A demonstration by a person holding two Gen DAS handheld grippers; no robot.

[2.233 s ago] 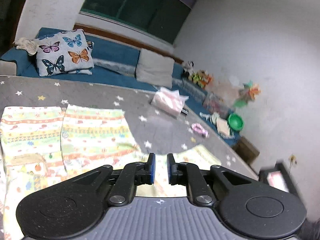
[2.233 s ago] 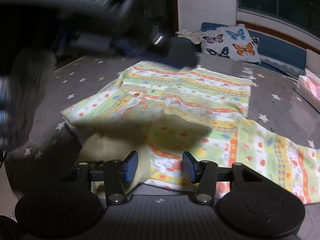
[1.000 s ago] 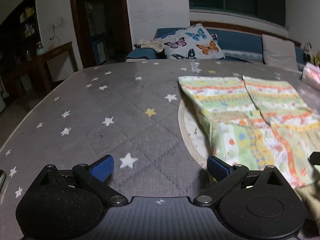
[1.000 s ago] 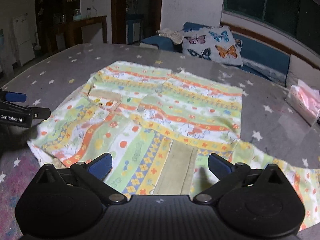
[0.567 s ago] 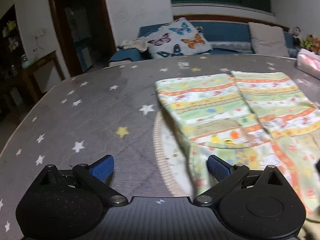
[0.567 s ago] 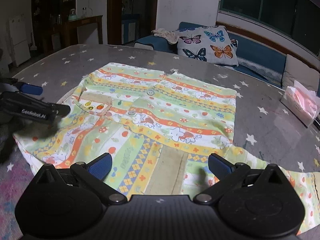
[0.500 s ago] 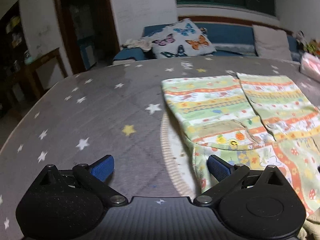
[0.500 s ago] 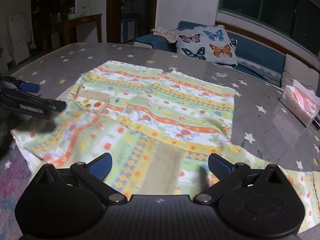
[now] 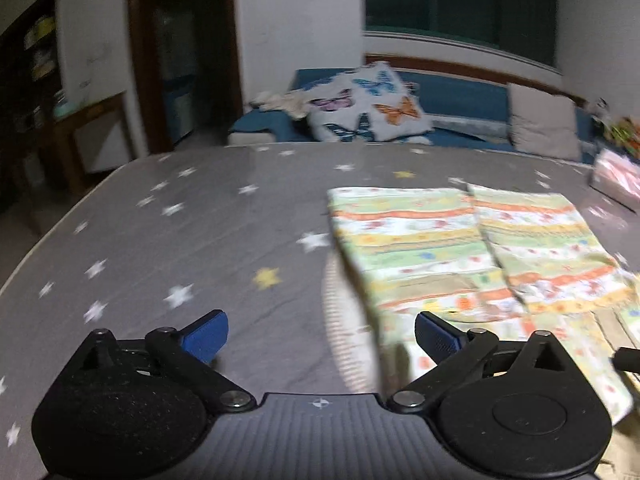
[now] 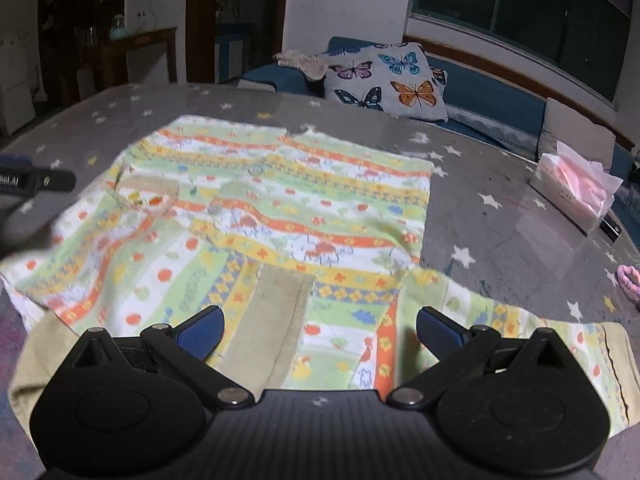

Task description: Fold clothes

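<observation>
the striped green, orange and yellow patterned cotton shirt (image 10: 280, 216) lies spread flat on the grey star-printed worktop (image 9: 180, 232). the left hand-held gripper (image 9: 320, 330) hangs wide open over bare grey beside the shirt's left edge; the right hand-held gripper (image 10: 318, 326) gapes empty over its near edge.

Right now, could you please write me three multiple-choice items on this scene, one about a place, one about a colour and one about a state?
1. Where is the butterfly pillow?
A. on the blue sofa
B. on the shirt
C. on the floor

2. What colour are the right gripper pads?
A. red
B. blue
C. white

3. How does the patterned shirt lie?
A. rolled up
B. hanging
C. spread flat on the star-print table

Answers: 1 A, it leans on the sofa behind the table. 2 B, both pads show blue. 3 C, its front and one sleeve lie flat.
</observation>
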